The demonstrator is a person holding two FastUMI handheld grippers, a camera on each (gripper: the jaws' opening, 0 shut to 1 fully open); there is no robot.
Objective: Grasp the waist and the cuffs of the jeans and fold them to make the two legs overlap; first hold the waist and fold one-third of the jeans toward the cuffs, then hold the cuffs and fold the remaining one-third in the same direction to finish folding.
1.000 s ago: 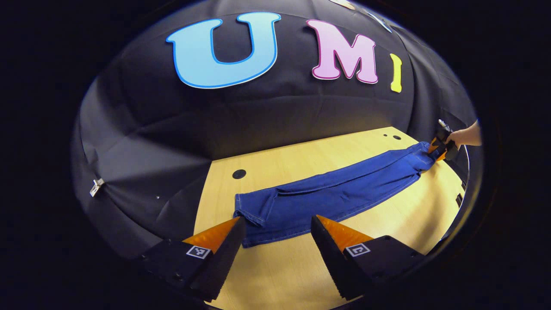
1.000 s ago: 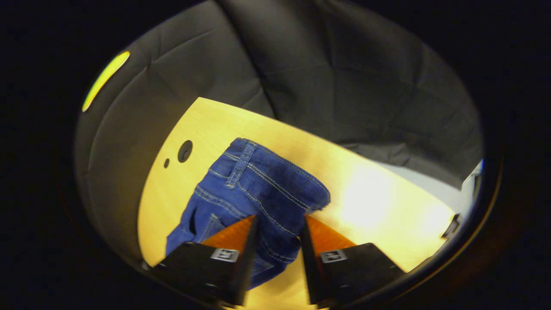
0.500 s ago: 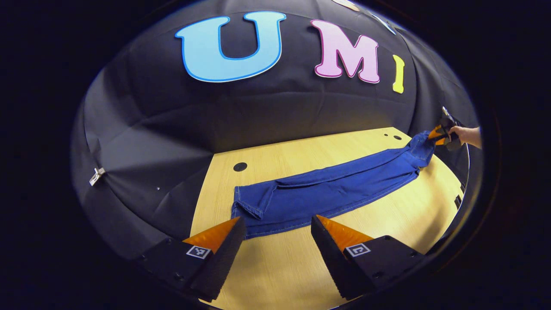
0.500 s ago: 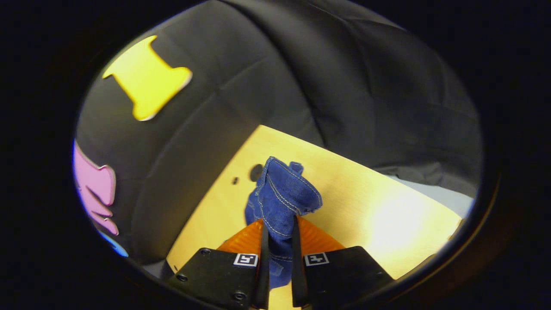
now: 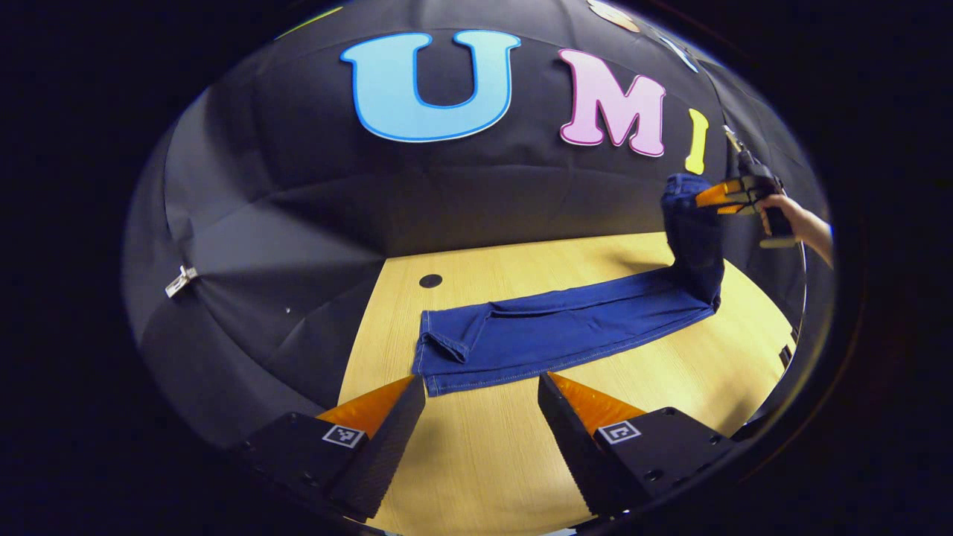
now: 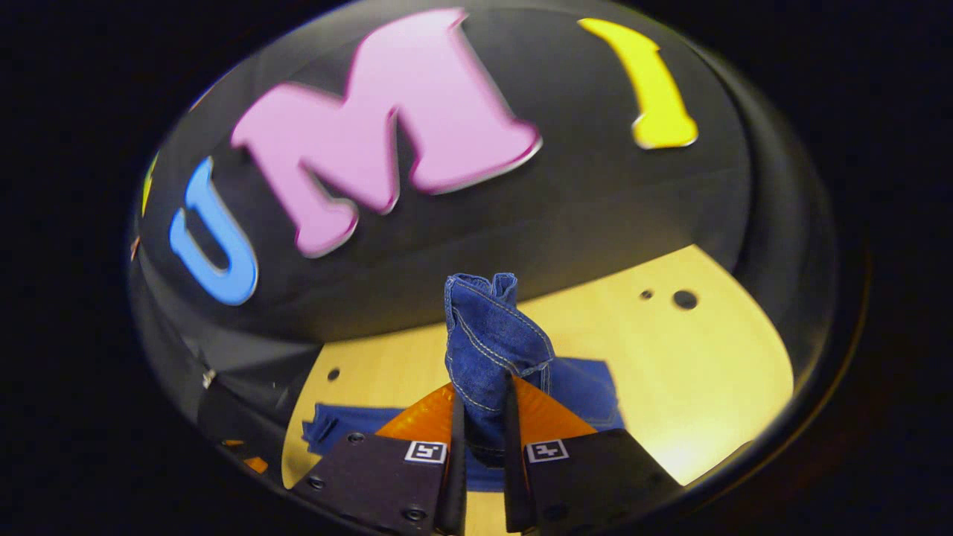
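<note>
Blue denim runs across the pale wooden table (image 5: 476, 476): the jeans (image 5: 566, 335) lie already doubled lengthwise, one leg on top of the other, with the cuffs (image 5: 439, 357) at the near end in the left gripper view and the waist (image 6: 488, 335) lifted clear of the table at the far end. The right gripper (image 6: 482, 424) has its fingers pressed together on the waistband, a bunch of which stands up between and above them in the right gripper view; in the left gripper view that same gripper, with the hand (image 5: 782, 212) holding it, is raised above the far table edge, and the upper part of the jeans hangs down from it in a steep curve to the flat legs. By my reading this is the first of the two thirds-folds, with the leg overlap done. The next move calls for carrying the waist over toward the cuffs and laying it down about a third of the way along, keeping the edges in line so the fold does not skew. The left gripper (image 5: 480, 406) hovers with its fingers spread wide and nothing between them, just short of the cuffs and above bare table, well placed to take them for the second fold.
</note>
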